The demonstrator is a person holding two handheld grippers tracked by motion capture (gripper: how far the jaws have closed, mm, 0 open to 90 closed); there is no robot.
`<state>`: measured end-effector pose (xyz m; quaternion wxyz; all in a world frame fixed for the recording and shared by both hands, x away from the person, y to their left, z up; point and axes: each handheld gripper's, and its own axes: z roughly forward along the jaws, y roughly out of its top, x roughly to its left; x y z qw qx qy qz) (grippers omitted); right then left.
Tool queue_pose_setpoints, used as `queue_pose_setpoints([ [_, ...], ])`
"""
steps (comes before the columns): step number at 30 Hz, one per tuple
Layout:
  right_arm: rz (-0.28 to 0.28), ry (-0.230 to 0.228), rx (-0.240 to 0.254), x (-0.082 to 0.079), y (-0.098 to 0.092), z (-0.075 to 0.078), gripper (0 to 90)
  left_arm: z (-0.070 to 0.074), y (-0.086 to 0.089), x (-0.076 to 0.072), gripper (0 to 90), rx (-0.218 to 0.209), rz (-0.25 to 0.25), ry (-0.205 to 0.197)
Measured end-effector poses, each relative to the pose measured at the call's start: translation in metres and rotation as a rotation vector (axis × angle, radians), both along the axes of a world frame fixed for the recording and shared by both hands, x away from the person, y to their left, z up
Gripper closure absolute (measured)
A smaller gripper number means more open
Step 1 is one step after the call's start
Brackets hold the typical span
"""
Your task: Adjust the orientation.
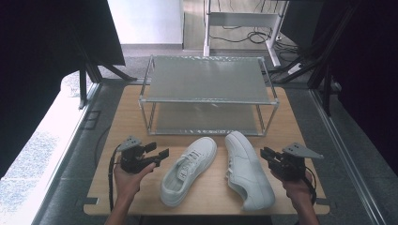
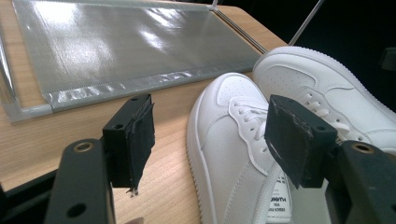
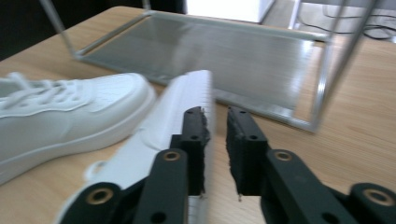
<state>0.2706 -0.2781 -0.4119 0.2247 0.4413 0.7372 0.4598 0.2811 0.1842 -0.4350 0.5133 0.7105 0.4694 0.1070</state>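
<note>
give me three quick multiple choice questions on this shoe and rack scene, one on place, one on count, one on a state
1. Where do the white shoes lie?
A. on the rack's top shelf
B. on the table in front of the rack
C. on the floor

2. How many shelves does the rack have?
A. one
B. two
C. four

3. How do the left gripper's jaws stand?
A. wide apart with nothing gripped
C. clamped on a shoelace
B. shut tight on a shoe

Answers:
1 B: both shoes rest on the wooden table, on the person's side of the rack.
2 B: an upper and a lower shelf show inside the frame.
3 A: the left gripper view has the pads far apart, with the shoes beyond them and untouched.
</note>
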Motion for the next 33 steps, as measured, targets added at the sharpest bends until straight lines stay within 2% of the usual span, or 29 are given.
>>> queue_pose_setpoints([
  [1, 0.028, 0.000, -0.003, -0.002, 0.006, 0.001, 84.1, 0.000, 0.000, 0.000, 33.8, 0.000, 0.005, -0.001],
  [3, 0.041, -0.002, -0.007, -0.003, 0.009, 0.002, 85.7, 0.000, 0.001, -0.001, 34.6, -0.002, 0.014, -0.005],
  [6, 0.102, 0.009, -0.025, -0.006, 0.023, 0.000, 89.1, 0.001, 0.002, -0.002, 36.4, -0.012, 0.026, -0.011],
  [10, 0.146, 0.023, -0.046, -0.008, 0.034, -0.003, 89.5, 0.001, 0.004, -0.002, 36.5, -0.018, 0.029, -0.011],
  [11, 0.174, 0.038, -0.042, -0.009, 0.040, -0.005, 89.5, 0.001, 0.004, -0.001, 36.6, -0.023, 0.026, -0.007],
  [12, 0.189, 0.047, -0.030, -0.010, 0.042, -0.005, 89.6, -0.001, 0.004, 0.000, 36.6, -0.030, 0.012, 0.010],
  [14, 0.207, 0.053, -0.024, -0.011, 0.046, -0.006, 89.6, -0.002, 0.004, 0.001, 36.6, -0.035, 0.011, 0.017],
  [16, 0.230, 0.064, -0.058, -0.014, 0.057, -0.010, 89.6, -0.003, 0.004, 0.001, 36.6, -0.041, 0.014, 0.021],
  [17, 0.230, 0.064, -0.058, -0.014, 0.057, -0.010, 89.6, -0.003, 0.003, 0.001, 36.6, -0.039, 0.013, 0.021],
  [18, 0.246, 0.072, -0.085, -0.016, 0.065, -0.013, 89.6, -0.002, 0.003, 0.001, 36.7, -0.027, 0.016, 0.017],
  [26, 0.295, 0.118, -0.144, -0.020, 0.084, -0.025, 89.6, -0.002, 0.004, 0.001, 36.9, -0.031, 0.014, 0.022],
  [28, 0.286, 0.122, -0.182, -0.020, 0.087, -0.028, 89.6, -0.003, 0.004, 0.001, 36.9, -0.031, 0.014, 0.024],
  [33, 0.256, 0.136, -0.212, -0.019, 0.085, -0.032, 89.6, -0.004, 0.003, 0.002, 37.1, -0.032, 0.010, 0.032],
])
